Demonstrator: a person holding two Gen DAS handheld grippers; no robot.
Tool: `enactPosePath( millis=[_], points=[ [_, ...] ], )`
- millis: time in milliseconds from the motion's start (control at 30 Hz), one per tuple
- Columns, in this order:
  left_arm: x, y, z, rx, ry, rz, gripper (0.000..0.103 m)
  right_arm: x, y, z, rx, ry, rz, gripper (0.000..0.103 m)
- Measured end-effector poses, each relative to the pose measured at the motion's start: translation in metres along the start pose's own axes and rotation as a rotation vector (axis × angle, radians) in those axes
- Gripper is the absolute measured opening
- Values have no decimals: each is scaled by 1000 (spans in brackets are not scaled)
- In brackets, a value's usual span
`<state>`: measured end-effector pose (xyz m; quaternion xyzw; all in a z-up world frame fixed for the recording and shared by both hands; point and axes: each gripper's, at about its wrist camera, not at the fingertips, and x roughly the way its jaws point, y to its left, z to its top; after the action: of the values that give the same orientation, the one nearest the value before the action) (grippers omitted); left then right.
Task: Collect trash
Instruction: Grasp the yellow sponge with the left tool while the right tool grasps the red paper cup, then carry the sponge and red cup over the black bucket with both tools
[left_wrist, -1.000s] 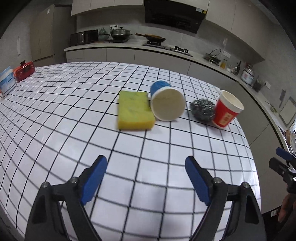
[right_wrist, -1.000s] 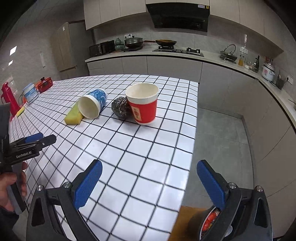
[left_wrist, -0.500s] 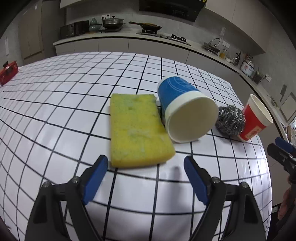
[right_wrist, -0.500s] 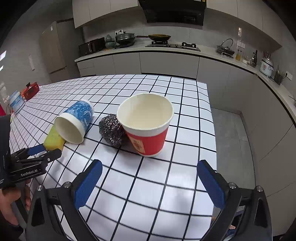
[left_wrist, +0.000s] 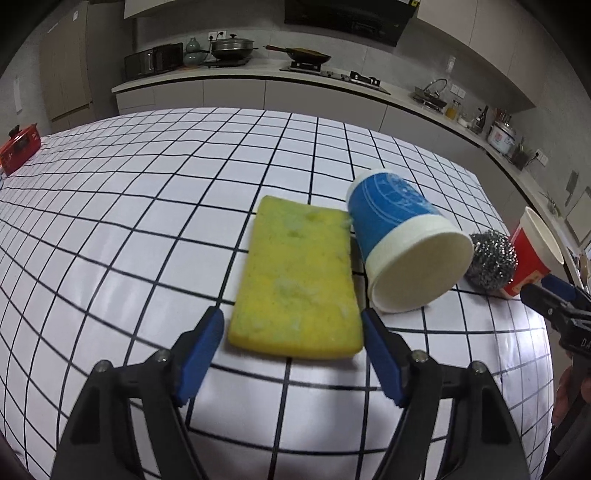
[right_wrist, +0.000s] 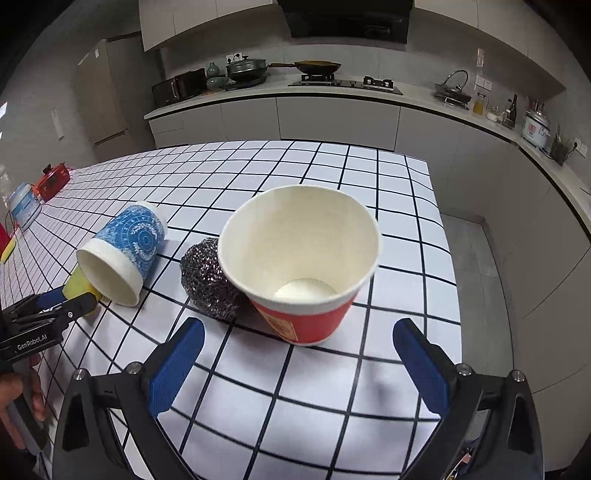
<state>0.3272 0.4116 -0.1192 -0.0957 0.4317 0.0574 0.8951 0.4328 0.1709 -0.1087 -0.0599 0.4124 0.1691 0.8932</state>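
Between open left gripper (left_wrist: 293, 349) fingers: sponge (left_wrist: 295, 275); red cup (right_wrist: 301, 266) before open right gripper (right_wrist: 295, 365)

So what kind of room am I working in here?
A home kitchen, most likely: a gas hob with a wok under a range hood, and a sink tap along the counter.

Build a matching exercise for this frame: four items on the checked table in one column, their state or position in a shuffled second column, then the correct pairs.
Items:
1. yellow sponge
2. blue cup
3. steel scourer
4. red cup

States:
A. standing upright, empty, mouth up
B. lying on its side
C. flat on the table, just ahead of the open left claw
D. wedged between the two cups

Pairs: 1-C, 2-B, 3-D, 4-A
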Motion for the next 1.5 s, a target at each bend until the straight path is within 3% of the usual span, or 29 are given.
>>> enactPosePath(
  millis=[133,200,300,333,367,900,1500],
  points=[
    [3,2,7,-9,-4,-11,76,8,0,6,-7,-10,-35,103],
    [5,2,11,1,-4,-10,69,11,-3,9,-3,-11,-37,101],
    [6,-1,13,17,-7,-24,62,13,-5,10,2,-17,-26,81],
    [6,-2,13,23,-9,-29,59,15,-5,10,1,-12,-21,65],
    [6,-2,14,26,-12,-33,55,18,-5,10,0,-2,-14,60],
    [-33,-10,0,40,-102,-48,46,-22,-10,-10,-5,-61,20,60],
    [-62,-64,-25,71,-118,-93,45,-93,-43,-47,-9,-95,31,60]
  ],
)
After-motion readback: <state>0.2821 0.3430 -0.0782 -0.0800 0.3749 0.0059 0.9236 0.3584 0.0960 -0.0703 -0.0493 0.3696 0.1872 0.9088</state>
